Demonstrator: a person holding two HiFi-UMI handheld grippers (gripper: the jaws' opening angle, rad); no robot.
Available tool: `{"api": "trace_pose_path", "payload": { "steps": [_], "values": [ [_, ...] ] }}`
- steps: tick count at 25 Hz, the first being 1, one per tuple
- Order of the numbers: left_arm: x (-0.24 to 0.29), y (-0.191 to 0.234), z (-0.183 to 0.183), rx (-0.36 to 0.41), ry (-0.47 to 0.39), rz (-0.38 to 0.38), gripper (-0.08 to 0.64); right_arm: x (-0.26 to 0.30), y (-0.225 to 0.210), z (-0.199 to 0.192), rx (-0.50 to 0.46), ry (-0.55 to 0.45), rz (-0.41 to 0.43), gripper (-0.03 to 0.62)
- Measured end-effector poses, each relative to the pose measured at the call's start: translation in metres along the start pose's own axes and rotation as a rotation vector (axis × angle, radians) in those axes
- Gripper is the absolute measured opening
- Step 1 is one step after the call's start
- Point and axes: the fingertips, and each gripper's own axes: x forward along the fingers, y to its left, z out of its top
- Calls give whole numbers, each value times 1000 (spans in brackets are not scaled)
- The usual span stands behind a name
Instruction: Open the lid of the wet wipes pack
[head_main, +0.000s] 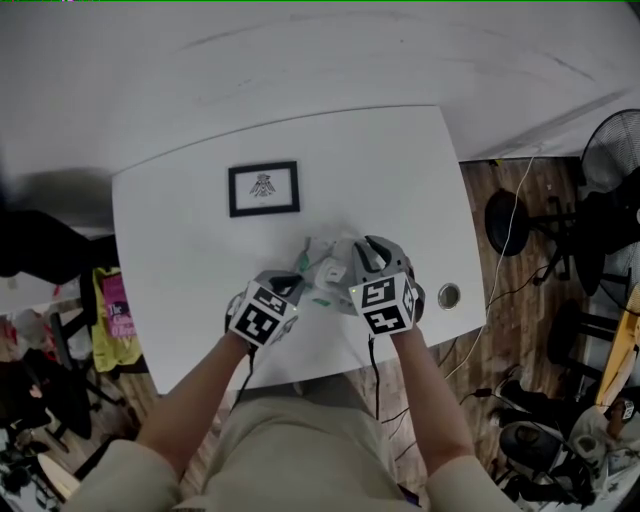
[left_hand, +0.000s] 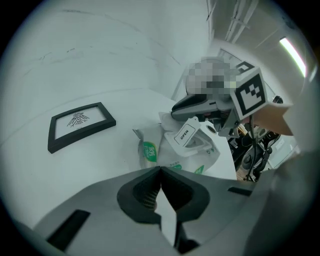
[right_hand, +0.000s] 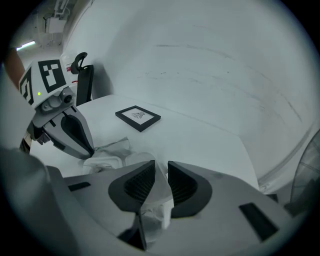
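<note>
The wet wipes pack (head_main: 325, 270), white film with green print, lies crumpled on the white table (head_main: 180, 250) between my two grippers. In the left gripper view its lid (left_hand: 185, 132), marked OPEN, stands tilted up off the pack (left_hand: 149, 152). My left gripper (left_hand: 160, 171) is shut, its tips meeting on the pack's near edge; it shows too in the head view (head_main: 298, 286) and the right gripper view (right_hand: 89, 150). My right gripper (right_hand: 161, 172) is at the pack's right side (head_main: 366, 256), its jaws a little apart with white material in the gap, the pads not pressing it.
A black picture frame (head_main: 263, 188) lies flat behind the pack. A round cable hole (head_main: 449, 295) sits near the table's right front corner. Off the table's right edge are a stool (head_main: 512, 220) and a fan (head_main: 612, 150); a yellow bag (head_main: 115, 320) lies at the left.
</note>
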Motion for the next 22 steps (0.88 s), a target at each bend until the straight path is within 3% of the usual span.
{"api": "trace_pose_path", "payload": {
  "steps": [4, 9, 12, 15, 22],
  "values": [
    [1, -1, 1, -3, -5, 0, 23, 14, -1, -14, 115, 19, 43, 91],
    [1, 0, 1, 5, -1, 23, 23, 19, -4, -16, 154, 27, 47, 58],
    [-8, 1, 3, -38, -36, 19, 23, 6, -6, -8, 210, 29, 67, 50],
    [-28, 5, 9, -44, -89, 40, 23, -18, -9, 14, 242, -21, 81, 40],
    [-96, 7, 57, 42, -253, 101, 23, -96, -14, 73, 271, -179, 70, 32]
  ]
}}
